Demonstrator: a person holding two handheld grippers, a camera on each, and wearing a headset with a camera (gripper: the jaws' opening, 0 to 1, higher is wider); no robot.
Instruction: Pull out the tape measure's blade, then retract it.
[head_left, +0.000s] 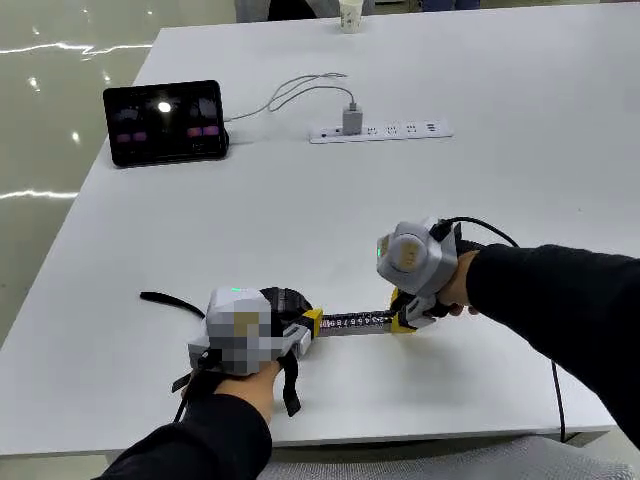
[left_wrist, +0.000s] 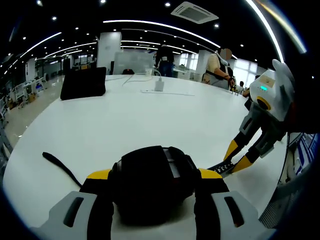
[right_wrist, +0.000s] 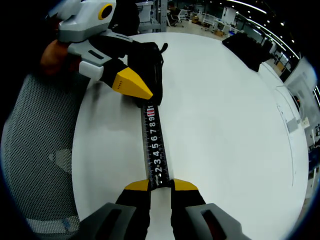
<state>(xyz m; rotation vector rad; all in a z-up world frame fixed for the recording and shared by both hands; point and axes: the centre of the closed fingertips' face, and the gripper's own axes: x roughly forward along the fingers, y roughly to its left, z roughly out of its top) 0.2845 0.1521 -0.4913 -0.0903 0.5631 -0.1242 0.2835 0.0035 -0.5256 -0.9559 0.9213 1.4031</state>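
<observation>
The black tape measure case (head_left: 285, 305) (left_wrist: 152, 182) (right_wrist: 148, 62) rests near the table's front edge, and my left gripper (head_left: 305, 325) (left_wrist: 155, 177) is shut on it. A short length of blade (head_left: 355, 320) (right_wrist: 153, 150) (left_wrist: 221, 167) with printed numbers runs from the case to my right gripper (head_left: 403, 322) (right_wrist: 160, 186), which is shut on the blade's end. In the left gripper view the right gripper (left_wrist: 239, 157) comes in from the right, its yellow tips pinching the blade. The case's black wrist strap (head_left: 170, 300) (left_wrist: 60, 167) trails left on the table.
A dark tablet (head_left: 165, 122) stands at the far left of the white table (head_left: 330, 200). A white power strip (head_left: 380, 130) with a plugged charger and cable lies at the far middle, a paper cup (head_left: 351, 14) at the far edge. A black cable (head_left: 490, 232) runs from the right gripper.
</observation>
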